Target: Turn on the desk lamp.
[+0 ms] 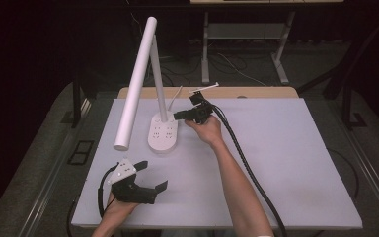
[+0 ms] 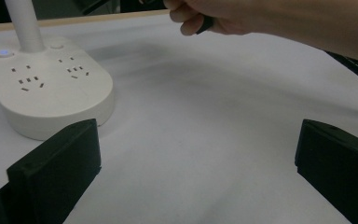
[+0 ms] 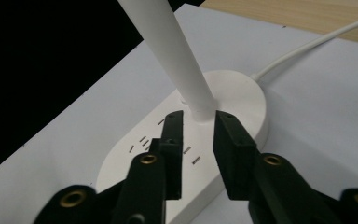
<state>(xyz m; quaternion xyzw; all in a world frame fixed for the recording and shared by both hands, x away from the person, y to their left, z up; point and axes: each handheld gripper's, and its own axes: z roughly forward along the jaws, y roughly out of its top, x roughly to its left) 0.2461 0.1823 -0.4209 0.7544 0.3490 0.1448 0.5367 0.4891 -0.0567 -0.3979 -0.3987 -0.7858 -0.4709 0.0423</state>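
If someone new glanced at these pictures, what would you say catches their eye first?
Probably the tall white desk lamp standing at the back left of the white table, its base dotted with plug sockets. Next, the right gripper at that base, its jaws narrowed near the foot of the lamp's stem without touching it. The left gripper rests wide open near the front edge.

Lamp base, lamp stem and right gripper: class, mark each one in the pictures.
lamp base (image 2: 51, 100), left gripper view, front wall.
lamp stem (image 3: 177, 60), right gripper view, mid-shaft.
right gripper (image 3: 196, 122), right gripper view, between jaw tips.
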